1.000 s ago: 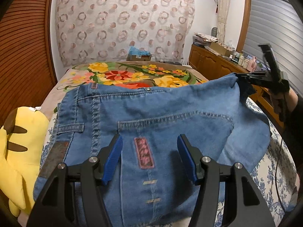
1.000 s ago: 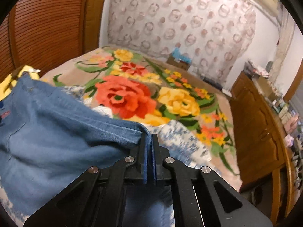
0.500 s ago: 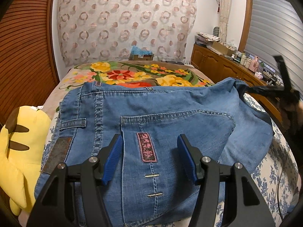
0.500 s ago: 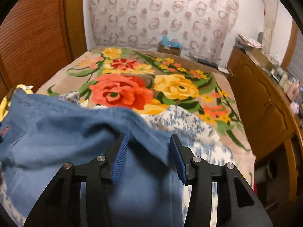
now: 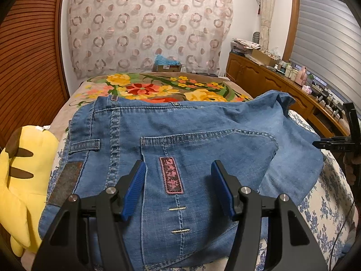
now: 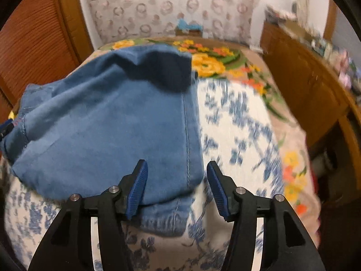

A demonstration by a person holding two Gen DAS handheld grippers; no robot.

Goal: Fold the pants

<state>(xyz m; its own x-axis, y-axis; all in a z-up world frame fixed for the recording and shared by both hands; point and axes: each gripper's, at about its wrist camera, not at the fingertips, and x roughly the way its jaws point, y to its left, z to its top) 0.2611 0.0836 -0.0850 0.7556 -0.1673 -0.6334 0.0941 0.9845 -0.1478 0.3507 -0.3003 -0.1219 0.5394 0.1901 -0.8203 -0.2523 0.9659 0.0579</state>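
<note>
At the left edge of the left wrist view a yellow plush toy (image 5: 20, 180) crowds the bed (image 5: 327, 207), where our jeans (image 5: 180, 135) lie partly folded across the frame's centre. Our left tongs (image 5: 178, 185) gape wide over the back pocket. At right, the right tongs (image 6: 177, 186), equally wide and empty, leave a rumpled flap that we judge could slump and skew the fold.

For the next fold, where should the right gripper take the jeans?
Grip the hem of the jeans, which lies just below the open right gripper. Come from the near side, low: that edge faces the gripper and lies flat on the bedspread.
</note>
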